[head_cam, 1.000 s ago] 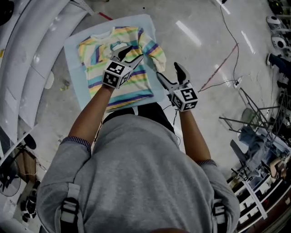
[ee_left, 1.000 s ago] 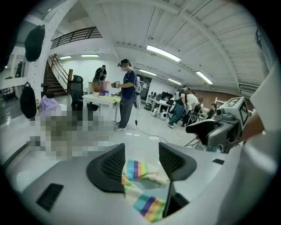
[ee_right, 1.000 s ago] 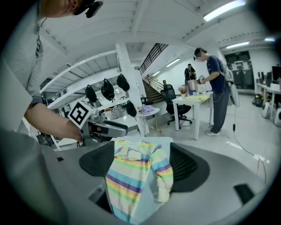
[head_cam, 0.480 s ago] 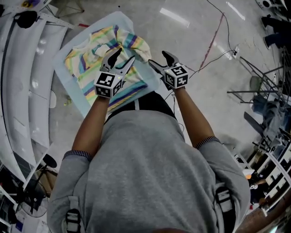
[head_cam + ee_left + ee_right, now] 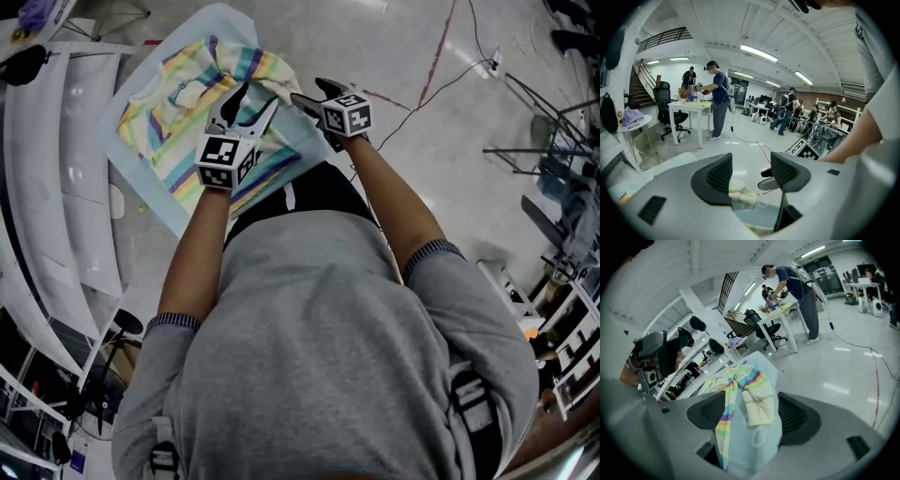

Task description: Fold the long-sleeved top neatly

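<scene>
STEP: sleeve fold, judged | top (image 5: 178,141): upper left, on mat (image 5: 155,208) | left gripper (image 5: 261,96): spread, just opening, nothing pinched | right gripper (image 5: 307,90): spread, just closing, sleeve (image 5: 757,397) between jaws, unpinched | NEXT: you likely pinch sleeve, lay it flat across the top.

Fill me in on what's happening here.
A person with a gripper in each hand is folding a striped top on a pale blue mat. The right gripper, jaws apart but just closing, has the folded-over sleeve between them, not yet pinched. The left gripper hangs over the top, jaws just opened, gripping nothing.
</scene>
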The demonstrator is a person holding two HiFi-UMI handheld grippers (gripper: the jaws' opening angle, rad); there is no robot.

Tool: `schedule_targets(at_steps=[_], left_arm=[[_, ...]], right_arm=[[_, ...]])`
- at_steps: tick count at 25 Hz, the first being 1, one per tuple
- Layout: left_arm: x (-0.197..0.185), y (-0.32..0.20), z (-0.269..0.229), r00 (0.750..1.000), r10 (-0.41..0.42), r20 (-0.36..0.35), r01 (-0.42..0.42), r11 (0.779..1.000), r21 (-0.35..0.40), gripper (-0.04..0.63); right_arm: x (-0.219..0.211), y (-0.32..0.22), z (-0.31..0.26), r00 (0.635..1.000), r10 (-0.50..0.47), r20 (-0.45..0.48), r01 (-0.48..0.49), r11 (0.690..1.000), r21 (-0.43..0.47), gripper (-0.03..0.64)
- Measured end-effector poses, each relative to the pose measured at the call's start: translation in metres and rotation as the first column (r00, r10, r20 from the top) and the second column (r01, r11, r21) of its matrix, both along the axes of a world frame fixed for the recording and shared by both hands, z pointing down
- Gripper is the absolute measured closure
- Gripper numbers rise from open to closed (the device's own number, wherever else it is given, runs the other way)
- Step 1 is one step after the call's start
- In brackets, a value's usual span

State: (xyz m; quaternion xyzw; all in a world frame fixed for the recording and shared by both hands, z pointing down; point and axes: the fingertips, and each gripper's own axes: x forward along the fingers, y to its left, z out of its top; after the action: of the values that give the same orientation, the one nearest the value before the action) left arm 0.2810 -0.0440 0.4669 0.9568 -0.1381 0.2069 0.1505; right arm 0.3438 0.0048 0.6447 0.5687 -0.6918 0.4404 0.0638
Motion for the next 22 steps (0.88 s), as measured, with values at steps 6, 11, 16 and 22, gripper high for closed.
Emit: schedule_targets(at_steps=[6,11,16,22], left_arm=[[0.012,-0.002,0.018,1.000,-0.009,0.022,0.010,1.000,-0.026,0.313],[0.013,-0.007,0.025,0.998,-0.039,0.044,0.040,0.999,-0.031,0.313],[0.013,-0.009,0.034,0.996,-0.060,0.060,0.062,0.997,-0.045,0.313],[0.006,-0.007,0.043,0.993,-0.086,0.078,0.091,0.994,-0.058,0.313]], right_arm=[[0.004,-0.011,0.042,0.999,0.007,0.054,-0.004,0.999,-0.051,0.264],[0.001,-0.017,0.070,0.986,0.061,0.152,-0.047,0.995,-0.092,0.282],[-0.013,-0.018,0.100,0.977,0.037,0.212,-0.010,0.992,-0.130,0.284],[-0.013,-0.017,0.111,0.969,0.045,0.241,-0.002,0.985,-0.174,0.305]])
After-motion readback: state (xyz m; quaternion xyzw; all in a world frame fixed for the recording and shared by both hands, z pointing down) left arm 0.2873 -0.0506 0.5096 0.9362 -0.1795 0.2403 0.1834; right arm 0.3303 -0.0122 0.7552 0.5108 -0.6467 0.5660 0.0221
